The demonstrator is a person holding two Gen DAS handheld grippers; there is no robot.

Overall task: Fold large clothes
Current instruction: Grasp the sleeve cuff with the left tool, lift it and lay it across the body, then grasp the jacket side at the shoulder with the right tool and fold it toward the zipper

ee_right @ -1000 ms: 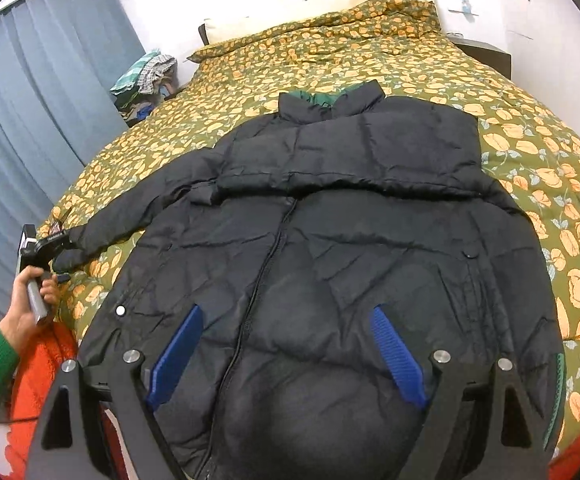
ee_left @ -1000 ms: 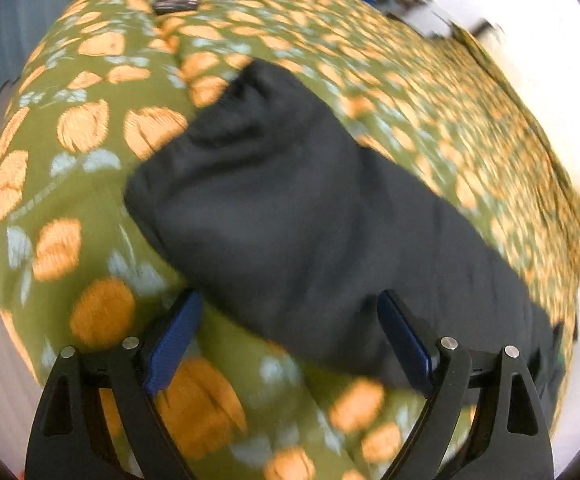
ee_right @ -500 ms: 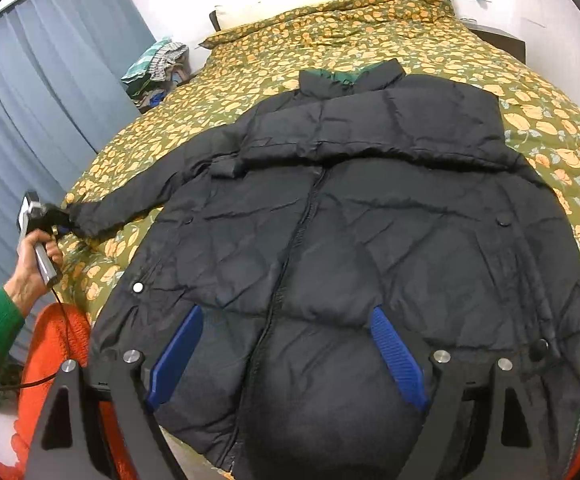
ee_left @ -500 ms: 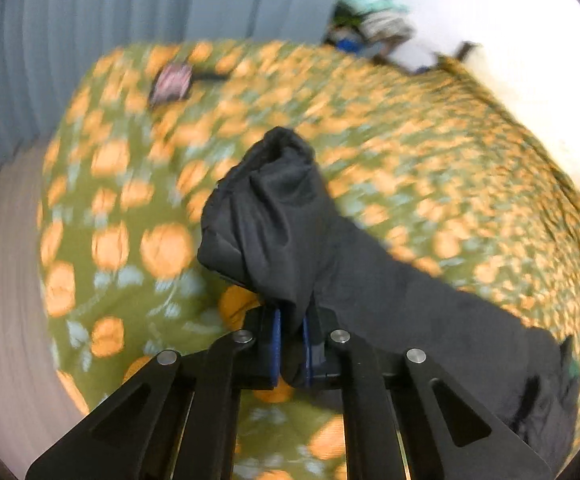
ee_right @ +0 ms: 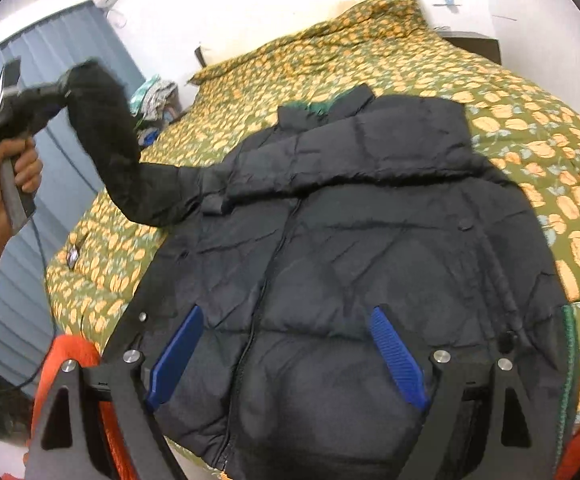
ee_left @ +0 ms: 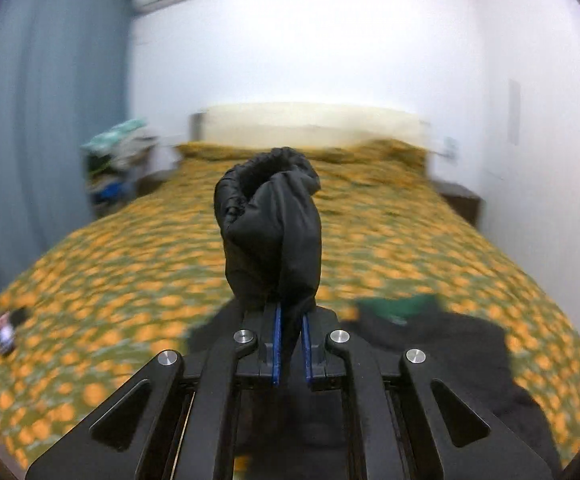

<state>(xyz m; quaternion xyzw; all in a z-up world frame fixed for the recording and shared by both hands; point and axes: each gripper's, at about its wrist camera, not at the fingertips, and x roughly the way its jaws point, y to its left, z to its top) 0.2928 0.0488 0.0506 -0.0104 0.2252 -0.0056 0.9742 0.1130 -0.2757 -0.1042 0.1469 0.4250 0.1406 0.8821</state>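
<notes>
A large black puffer jacket lies front up on the bed, zipped, collar with green lining toward the headboard. My left gripper is shut on the cuff of its sleeve and holds it up in the air; in the right wrist view the left gripper is high at the left, with the sleeve hanging from it in an arc. My right gripper is open and empty, just above the jacket's lower front.
The bed has a green cover with orange flowers. A small dark object lies on its left side. Blue curtains hang at the left. A pile of clothes sits by the headboard. Orange fabric shows at the near edge.
My left gripper closed on the sleeve cuff and lifted it high off the bed, swinging toward the headboard. My right gripper stayed open over the jacket's hem.
</notes>
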